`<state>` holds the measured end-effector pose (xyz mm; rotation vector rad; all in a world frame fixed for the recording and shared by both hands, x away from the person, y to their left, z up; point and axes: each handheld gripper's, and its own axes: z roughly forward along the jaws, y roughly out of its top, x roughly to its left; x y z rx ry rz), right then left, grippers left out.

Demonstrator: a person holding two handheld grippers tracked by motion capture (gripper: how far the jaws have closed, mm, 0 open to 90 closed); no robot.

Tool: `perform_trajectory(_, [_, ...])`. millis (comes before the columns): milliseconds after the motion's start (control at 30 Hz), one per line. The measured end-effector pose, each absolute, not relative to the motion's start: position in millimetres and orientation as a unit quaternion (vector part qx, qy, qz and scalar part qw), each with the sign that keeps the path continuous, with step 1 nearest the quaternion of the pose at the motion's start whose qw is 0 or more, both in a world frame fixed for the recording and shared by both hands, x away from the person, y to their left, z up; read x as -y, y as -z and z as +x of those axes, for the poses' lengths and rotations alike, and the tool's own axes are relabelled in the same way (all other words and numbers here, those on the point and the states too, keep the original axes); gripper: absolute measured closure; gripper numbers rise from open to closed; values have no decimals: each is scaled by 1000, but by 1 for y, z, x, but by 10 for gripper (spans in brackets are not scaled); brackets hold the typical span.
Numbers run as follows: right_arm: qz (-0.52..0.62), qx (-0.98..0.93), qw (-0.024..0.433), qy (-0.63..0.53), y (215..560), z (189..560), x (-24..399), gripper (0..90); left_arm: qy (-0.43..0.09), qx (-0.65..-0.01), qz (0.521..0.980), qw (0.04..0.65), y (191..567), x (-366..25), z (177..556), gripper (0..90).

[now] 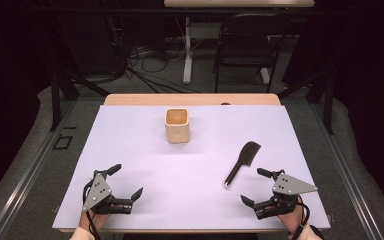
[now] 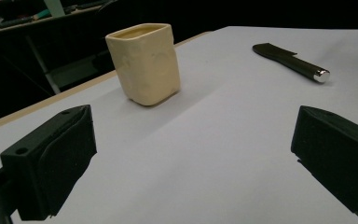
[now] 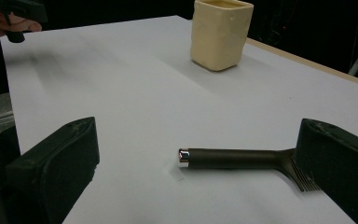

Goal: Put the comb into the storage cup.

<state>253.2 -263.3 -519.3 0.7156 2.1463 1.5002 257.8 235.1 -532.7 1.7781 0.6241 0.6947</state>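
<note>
Item 1, lower left of the high view: your left hand-held gripper (image 1: 128,181) rested on the white surface (image 1: 190,200), jaws spread wide, nothing between them.

Item 2, lower right: your right hand-held gripper (image 1: 250,186) lay likewise released and empty, just short of the handle end of the spatula.

Item 3, right of centre: a dark spatula (image 1: 241,162) lay flat on the surface, slotted blade toward the upper right, handle running down-left to a bright metal cap (image 3: 183,155). You could judge it light and stiff; the smooth round handle looked apt to roll or slip, so you would have done best to pinch it mid-handle, across its width, clear of the cap.

Item 4, upper centre: a cream square-sided cup (image 1: 176,125) stood upright, well apart from the spatula. It looked rigid and possibly breakable; one wall at the rim offered the surest hold.
</note>
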Motion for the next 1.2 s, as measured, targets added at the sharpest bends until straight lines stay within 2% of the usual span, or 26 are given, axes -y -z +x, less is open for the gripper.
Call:
perform_trajectory(700, [277, -787, 208, -511, 521, 264, 252, 0, -290, -262, 750, 534, 533, -234, 259, 0])
perform_trajectory(1200, [287, -789, 204, -503, 521, 286, 242, 0, -290, -262, 750, 533, 534, -234, 260, 0])
